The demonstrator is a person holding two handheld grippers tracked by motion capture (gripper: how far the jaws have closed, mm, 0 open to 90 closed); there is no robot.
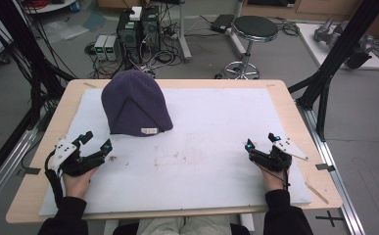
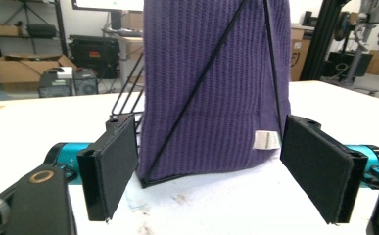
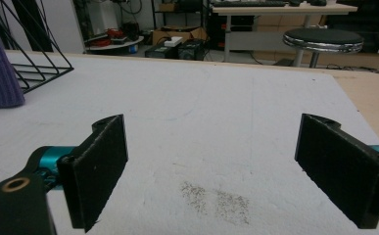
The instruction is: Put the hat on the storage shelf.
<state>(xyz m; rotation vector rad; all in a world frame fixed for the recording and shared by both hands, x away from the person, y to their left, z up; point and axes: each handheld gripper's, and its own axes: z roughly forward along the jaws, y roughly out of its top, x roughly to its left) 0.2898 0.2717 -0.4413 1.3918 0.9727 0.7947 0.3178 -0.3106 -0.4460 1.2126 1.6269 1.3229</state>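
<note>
From above, purple beanie standing at the mat's far left, left gripper and right gripper both spread, apart from it — along the left jaws, beanie just ahead — along the right, bare mat.

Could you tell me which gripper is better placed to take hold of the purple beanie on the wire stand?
Left. The left gripper sits open just below the purple beanie, whose lower edge lies between its jaws in the left gripper view. The right gripper is open too, but far across the white mat.
</note>
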